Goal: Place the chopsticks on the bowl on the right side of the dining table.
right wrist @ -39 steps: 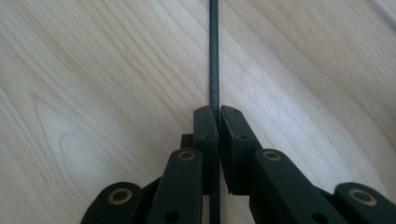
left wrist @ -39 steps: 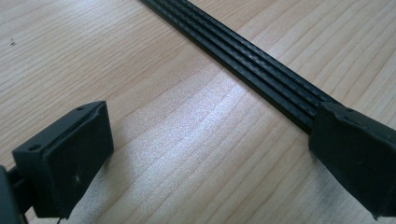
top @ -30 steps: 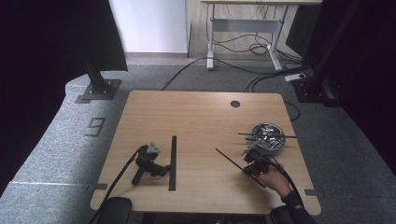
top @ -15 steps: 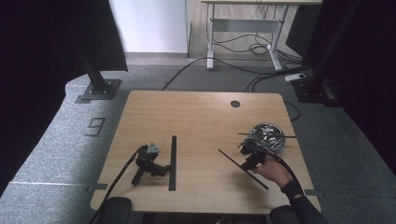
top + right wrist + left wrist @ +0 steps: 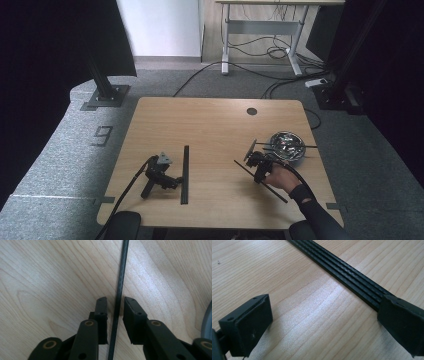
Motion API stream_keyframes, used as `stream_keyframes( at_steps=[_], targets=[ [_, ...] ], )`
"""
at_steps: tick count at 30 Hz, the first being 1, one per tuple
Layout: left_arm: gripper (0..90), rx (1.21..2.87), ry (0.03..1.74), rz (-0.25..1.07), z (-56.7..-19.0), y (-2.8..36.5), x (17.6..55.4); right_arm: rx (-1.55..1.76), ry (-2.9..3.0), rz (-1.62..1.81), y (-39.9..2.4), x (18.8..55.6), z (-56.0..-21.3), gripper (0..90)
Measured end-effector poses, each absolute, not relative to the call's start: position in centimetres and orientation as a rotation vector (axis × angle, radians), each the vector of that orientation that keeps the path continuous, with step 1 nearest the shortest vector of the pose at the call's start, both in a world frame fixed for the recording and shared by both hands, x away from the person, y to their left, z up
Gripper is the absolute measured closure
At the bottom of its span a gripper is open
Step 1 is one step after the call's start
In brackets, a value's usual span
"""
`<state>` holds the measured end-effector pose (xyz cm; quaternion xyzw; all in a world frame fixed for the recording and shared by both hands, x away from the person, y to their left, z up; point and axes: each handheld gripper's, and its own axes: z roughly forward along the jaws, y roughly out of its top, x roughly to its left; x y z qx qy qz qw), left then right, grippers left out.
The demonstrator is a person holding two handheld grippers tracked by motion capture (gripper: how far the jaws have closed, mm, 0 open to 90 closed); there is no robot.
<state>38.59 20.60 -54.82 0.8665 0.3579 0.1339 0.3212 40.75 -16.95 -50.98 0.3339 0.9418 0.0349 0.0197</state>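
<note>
I take the flat black ribbed strip (image 5: 185,174) lying lengthwise on the light wooden table (image 5: 210,125) as my landmark. Just left of that strip I see my left gripper (image 5: 172,181) resting on the tabletop with no hand on it, its cable trailing off the near edge. In the left gripper view its jaws stand wide apart with bare wood between them, holding nothing; the ribbed strip (image 5: 342,268) runs diagonally past and under the tip of the jaw at the right of that view.

Well to the right of the strip, a hand (image 5: 284,179) in a dark sleeve holds my right gripper (image 5: 248,156) low over the table. In the right gripper view the jaws are nearly closed around a thin black rod (image 5: 120,287), a narrow gap showing on each side; I cannot tell whether the pads actually touch it. From above, that rod (image 5: 277,194) lies slanted on the wood. Farther right again sits a round shiny metal bowl (image 5: 286,145) with more thin black rods (image 5: 310,146) laid across its rim.
</note>
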Motion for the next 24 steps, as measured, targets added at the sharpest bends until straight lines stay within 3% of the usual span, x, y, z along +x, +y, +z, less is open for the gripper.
stream_keyframes(
  at_steps=[12,24],
  targets=[
    [0.0,2.276,0.941,0.352,-54.82,20.60,38.58,1.070,2.946,0.107,-17.07,41.36,-51.21,83.9],
    [0.0,2.276,0.940,0.352,-54.82,20.60,38.58,1.101,2.950,0.121,-17.36,41.53,-51.21,85.5]
  ],
)
